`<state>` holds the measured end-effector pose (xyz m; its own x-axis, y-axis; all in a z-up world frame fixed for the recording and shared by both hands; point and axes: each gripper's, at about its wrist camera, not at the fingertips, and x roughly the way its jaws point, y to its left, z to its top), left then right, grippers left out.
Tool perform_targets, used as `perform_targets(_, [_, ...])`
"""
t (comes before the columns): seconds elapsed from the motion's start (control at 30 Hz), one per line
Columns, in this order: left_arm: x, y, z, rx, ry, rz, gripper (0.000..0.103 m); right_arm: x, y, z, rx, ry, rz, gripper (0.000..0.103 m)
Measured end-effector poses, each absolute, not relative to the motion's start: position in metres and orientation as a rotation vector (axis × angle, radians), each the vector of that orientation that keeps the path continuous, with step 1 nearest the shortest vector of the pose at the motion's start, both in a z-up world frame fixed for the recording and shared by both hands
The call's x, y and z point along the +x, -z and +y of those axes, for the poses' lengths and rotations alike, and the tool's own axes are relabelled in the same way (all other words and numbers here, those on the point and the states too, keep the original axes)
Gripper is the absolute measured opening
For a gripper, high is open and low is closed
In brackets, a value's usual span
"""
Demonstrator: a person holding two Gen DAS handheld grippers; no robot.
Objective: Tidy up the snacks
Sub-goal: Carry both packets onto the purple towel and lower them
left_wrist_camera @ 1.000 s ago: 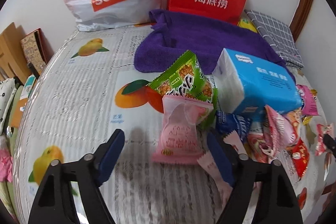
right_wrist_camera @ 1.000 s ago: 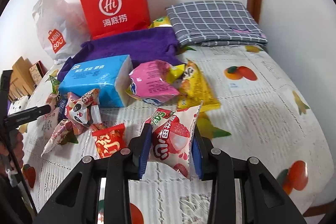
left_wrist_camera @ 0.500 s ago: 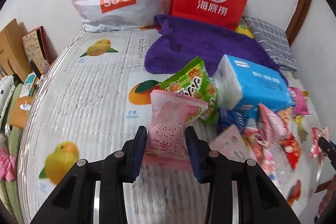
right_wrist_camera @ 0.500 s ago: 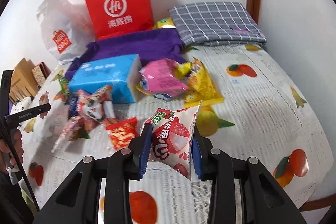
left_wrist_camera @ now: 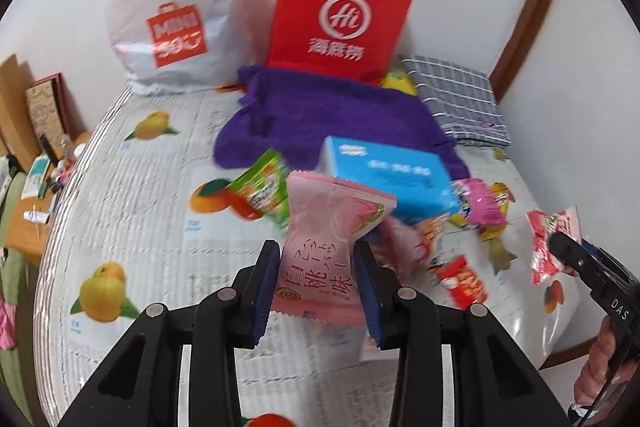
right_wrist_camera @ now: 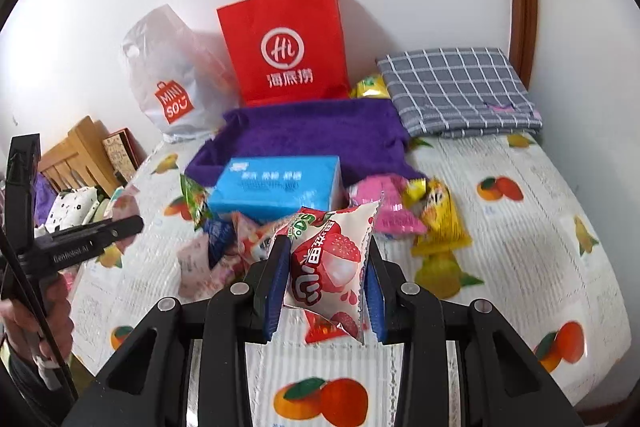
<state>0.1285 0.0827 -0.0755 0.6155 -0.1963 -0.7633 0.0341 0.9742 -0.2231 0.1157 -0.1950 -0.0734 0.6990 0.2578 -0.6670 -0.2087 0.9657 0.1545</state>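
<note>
Now that the left hand-held gripper [left_wrist_camera: 316, 281] has just clenched on the pink peach packet [left_wrist_camera: 320, 259] and lifted it clear of the bed [left_wrist_camera: 132, 211], the right hand-held gripper [right_wrist_camera: 326, 279] likewise grasps the lychee packet [right_wrist_camera: 330, 263] aloft, so both snacks appear ready for sorting.

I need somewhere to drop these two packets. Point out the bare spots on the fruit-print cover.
Free: the fruit-print cover left of the green snack packet, below the white plastic bag; also right of the yellow snack packet, below the grey checked cloth. Crowded: the loose snacks before the blue tissue pack.
</note>
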Motion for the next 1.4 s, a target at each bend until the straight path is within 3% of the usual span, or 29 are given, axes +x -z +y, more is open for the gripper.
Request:
perform_targets(0.57, [0.211, 0.039, 0.067, -0.145, 0.134, 0.871, 0.036, 0.225, 0.031, -0.192, 0.07, -0.312, 0.685, 0.035])
perform_targets(1.4, [0.34, 0.088, 0.109, -0.211, 0.1, 0.967, 0.036, 0.385, 0.065, -0.182, 0.059, -0.324, 0.773, 0.035])
